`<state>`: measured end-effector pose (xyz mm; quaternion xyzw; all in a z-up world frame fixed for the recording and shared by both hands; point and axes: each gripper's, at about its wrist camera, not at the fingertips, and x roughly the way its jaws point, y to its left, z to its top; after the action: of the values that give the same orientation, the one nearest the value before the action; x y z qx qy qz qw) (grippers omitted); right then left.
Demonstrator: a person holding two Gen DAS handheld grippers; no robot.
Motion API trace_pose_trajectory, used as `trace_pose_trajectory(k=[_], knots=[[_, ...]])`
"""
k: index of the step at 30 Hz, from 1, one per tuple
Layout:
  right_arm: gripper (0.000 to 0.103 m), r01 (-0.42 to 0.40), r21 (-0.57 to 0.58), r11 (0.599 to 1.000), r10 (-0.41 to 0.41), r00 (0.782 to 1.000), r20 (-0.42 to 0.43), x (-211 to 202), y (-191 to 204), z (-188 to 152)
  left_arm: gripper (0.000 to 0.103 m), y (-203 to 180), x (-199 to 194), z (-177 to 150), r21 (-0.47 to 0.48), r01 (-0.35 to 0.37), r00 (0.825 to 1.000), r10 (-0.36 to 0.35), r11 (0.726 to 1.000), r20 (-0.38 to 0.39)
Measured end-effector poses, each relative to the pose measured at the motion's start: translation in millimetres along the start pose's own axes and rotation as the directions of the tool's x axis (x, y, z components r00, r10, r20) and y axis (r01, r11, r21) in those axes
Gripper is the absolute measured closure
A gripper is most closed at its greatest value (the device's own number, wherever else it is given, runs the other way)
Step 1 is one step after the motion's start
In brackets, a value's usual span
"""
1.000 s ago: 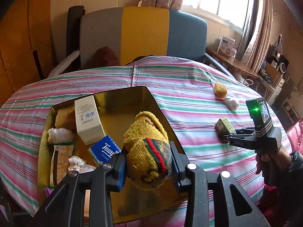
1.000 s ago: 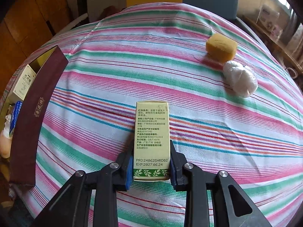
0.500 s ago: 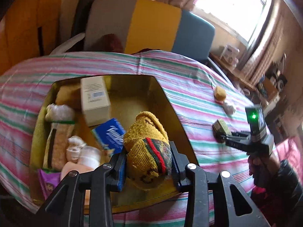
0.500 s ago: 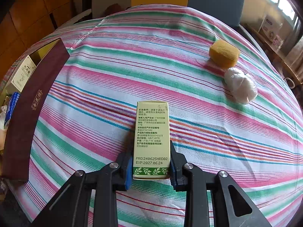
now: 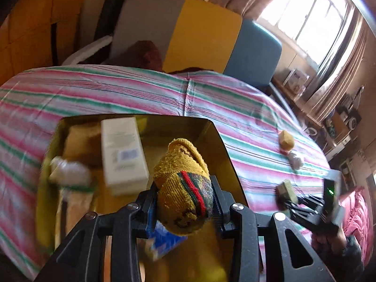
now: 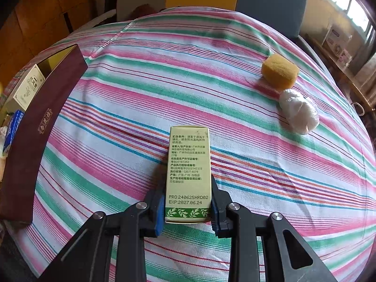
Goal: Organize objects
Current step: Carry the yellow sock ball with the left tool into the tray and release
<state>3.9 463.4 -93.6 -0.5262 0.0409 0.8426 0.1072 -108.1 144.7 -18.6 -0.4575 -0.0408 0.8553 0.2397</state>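
Two grippers, each clamped on one item, over a striped tablecloth.

Left wrist view: the left gripper (image 5: 184, 205) is clamped on a rolled yellow sock (image 5: 184, 188), its long axis running away from the camera, above the gold-lined box (image 5: 221, 145). The box holds a white carton (image 5: 123, 152), a blue tissue pack (image 5: 162, 239) and blurred wrapped items.
Right wrist view: the right gripper (image 6: 187, 209) grips the near end of a green carton (image 6: 189, 171), its length pointing away over the tablecloth (image 6: 141, 98); a yellow sponge (image 6: 279, 71) and white bundle (image 6: 298, 111) lie beyond to the right, just beside each other.
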Motion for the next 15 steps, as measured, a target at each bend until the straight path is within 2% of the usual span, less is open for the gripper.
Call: trace_pose_trajectory(k=[8,11,13,15], knots=[[0.073,-0.008,0.008,1.0,0.008,1.0,0.003,1,-1,0,0.064,-7,69,31,0.051,-0.087,0.994,0.09,0.995,-0.065],[0.073,-0.012,0.008,1.0,0.012,1.0,0.006,1,-2,1,0.059,-2,85,35,0.073,-0.127,0.989,0.132,0.989,-0.069],[0.073,-0.015,0.007,1.0,0.015,1.0,0.007,2,-2,1,0.056,-6,92,38,0.126,-0.165,0.983,0.173,0.978,-0.056],[0.073,-0.017,0.008,1.0,0.017,1.0,0.008,2,-3,2,0.052,-6,94,40,0.129,-0.169,0.982,0.178,0.977,-0.06]])
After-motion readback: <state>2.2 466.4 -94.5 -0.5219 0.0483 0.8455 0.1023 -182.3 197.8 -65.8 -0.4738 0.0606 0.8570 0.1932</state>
